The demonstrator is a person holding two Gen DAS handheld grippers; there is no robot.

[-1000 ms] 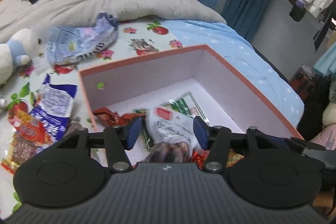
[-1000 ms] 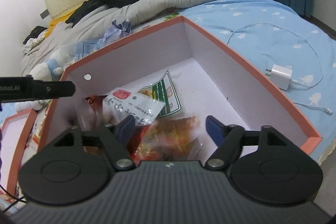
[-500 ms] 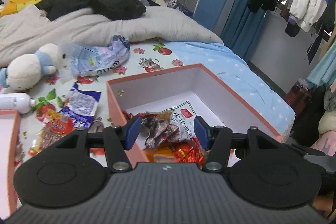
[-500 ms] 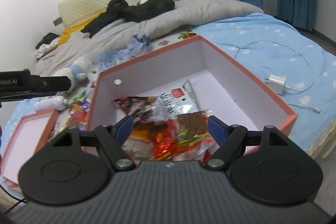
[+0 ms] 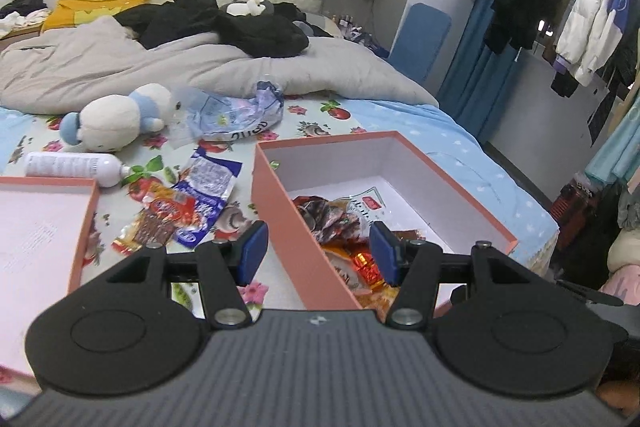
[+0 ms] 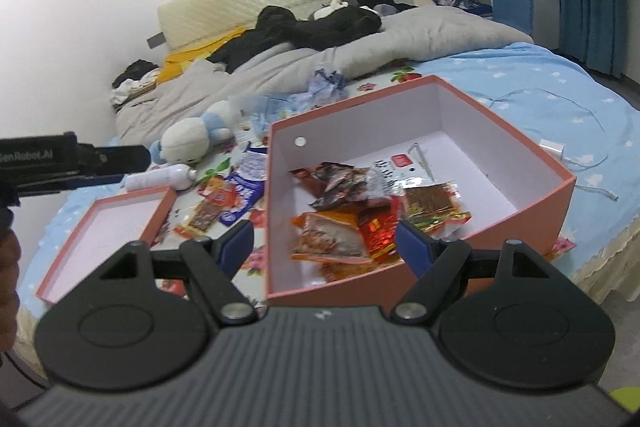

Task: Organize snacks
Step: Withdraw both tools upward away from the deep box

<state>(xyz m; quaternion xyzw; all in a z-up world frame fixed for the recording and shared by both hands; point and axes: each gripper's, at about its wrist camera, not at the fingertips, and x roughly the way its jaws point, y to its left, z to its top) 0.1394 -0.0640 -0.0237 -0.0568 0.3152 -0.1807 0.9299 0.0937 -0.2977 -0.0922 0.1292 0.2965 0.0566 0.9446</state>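
Both grippers hang empty above the salmon-pink box on the bed.

The left gripper (image 5: 316, 247) has its jaws apart with nothing between them, straddling the near wall of the box (image 5: 296, 223); the right gripper (image 6: 324, 241) is spread wider, also empty. Snack packets (image 6: 360, 211) lie heaped inside the box, and two more packets (image 5: 188, 207) sit on the floral sheet (image 5: 320, 123) between the box and its lid (image 6: 160, 211), near a plush toy (image 5: 116, 119) and a white bottle (image 5: 68, 165).
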